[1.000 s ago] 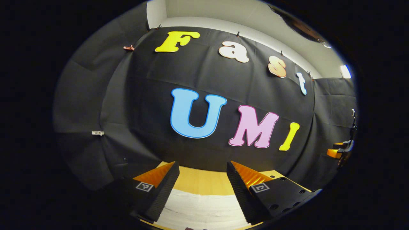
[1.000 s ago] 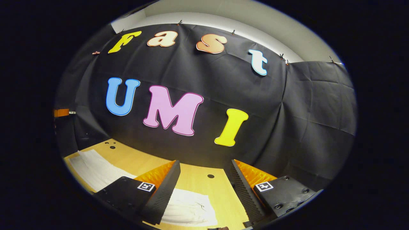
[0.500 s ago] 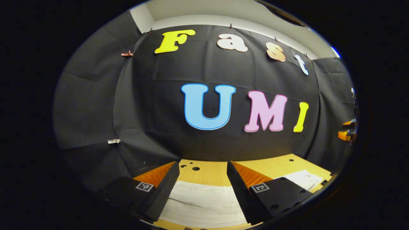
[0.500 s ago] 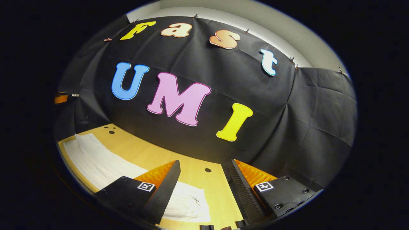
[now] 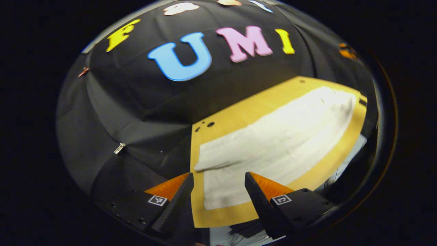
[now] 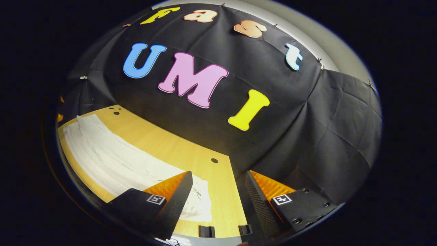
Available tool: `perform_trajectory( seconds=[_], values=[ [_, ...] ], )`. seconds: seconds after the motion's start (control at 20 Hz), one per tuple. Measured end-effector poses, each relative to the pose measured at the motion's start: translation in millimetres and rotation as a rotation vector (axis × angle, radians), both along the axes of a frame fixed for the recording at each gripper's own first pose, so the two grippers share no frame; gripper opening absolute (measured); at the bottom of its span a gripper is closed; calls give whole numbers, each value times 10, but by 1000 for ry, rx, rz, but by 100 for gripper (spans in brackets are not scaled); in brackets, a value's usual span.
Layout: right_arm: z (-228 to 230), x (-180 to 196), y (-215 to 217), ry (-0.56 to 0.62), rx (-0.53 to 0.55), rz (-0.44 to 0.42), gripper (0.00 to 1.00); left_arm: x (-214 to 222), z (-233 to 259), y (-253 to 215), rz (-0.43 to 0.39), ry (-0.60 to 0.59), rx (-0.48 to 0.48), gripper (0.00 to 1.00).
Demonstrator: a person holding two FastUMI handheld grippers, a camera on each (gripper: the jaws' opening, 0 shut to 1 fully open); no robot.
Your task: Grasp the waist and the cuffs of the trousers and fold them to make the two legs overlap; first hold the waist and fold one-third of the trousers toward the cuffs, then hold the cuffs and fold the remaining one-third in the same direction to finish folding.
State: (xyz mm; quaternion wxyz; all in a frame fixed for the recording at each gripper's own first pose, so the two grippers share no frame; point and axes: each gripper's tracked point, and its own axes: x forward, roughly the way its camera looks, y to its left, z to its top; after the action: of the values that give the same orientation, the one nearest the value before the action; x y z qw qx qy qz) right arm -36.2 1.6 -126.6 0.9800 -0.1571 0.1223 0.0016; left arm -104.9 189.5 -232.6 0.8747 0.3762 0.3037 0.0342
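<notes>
Currently: left gripper point(image 5: 218, 186), fingers apart, nothing held, above the near end of the white trousers point(image 5: 273, 143) spread along the wooden table point(image 5: 239, 116). Right gripper point(image 6: 218, 186), fingers apart, empty; trousers point(image 6: 112, 160) stretch away to its left. Table holes point(image 6: 214, 160) ahead; two dark clips point(image 6: 205, 231) at the table edge beneath.

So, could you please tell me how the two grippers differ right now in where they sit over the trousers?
The left gripper hangs over one end of the white trousers, cloth showing between its jaws; the right gripper sits at the other end, mostly bare table between its jaws. The left gripper looks down steeply on the cloth; the right gripper looks more level, toward the wall. Both are open and hold nothing.
</notes>
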Motion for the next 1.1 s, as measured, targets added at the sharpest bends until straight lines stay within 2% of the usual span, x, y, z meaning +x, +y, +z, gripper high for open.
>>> perform_trajectory(
  seconds=[0.25,0.5,0.75,0.95,1.05,1.1],
  values=[
    [-101,-72,-101,28,-8,-17,97,-89,-641,246,-167,272,240,96],
    [-164,-139,-145,42,-15,-25,97,-154,-1069,464,-303,490,374,95],
    [-248,-241,-178,65,-18,-39,97,1,-1208,585,-377,564,490,96],
    [-308,-281,-177,74,-17,-43,97,270,-1219,636,-427,571,559,90],
    [-367,-292,-174,82,-12,-44,97,348,-1261,696,-417,597,554,90],
    [-409,-306,-176,88,-10,-44,97,333,-1305,738,-400,631,534,87]
  ],
)
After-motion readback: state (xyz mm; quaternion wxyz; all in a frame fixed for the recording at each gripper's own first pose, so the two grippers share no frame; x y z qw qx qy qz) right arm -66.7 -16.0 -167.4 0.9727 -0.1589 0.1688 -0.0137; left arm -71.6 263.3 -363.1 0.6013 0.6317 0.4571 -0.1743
